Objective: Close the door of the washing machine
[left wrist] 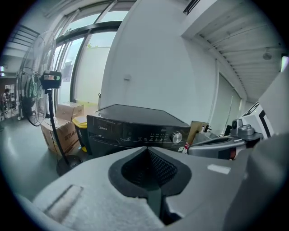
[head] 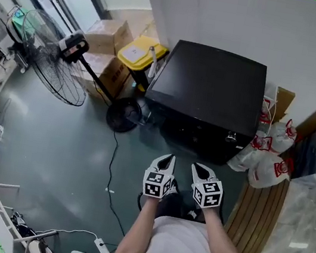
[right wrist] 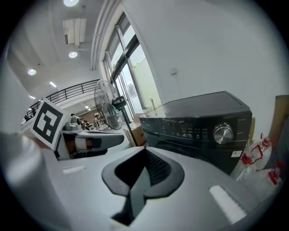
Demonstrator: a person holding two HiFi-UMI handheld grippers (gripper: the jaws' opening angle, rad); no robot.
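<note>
The gray floor (head: 64,143) holds a black washer (head: 213,90), a fan (head: 72,47), brown boxes (head: 108,36), a yellow bin (head: 136,52), white bags (head: 269,167) and a thin cord (head: 110,172).

open floor (head: 135,152) before washing machine (head: 210,89)

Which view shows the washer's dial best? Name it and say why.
The right gripper view: the dial is largest there and faces the camera on the washer front. The left gripper view shows it smaller. The head view looks down from above, so the dial is only a small glint.
</note>
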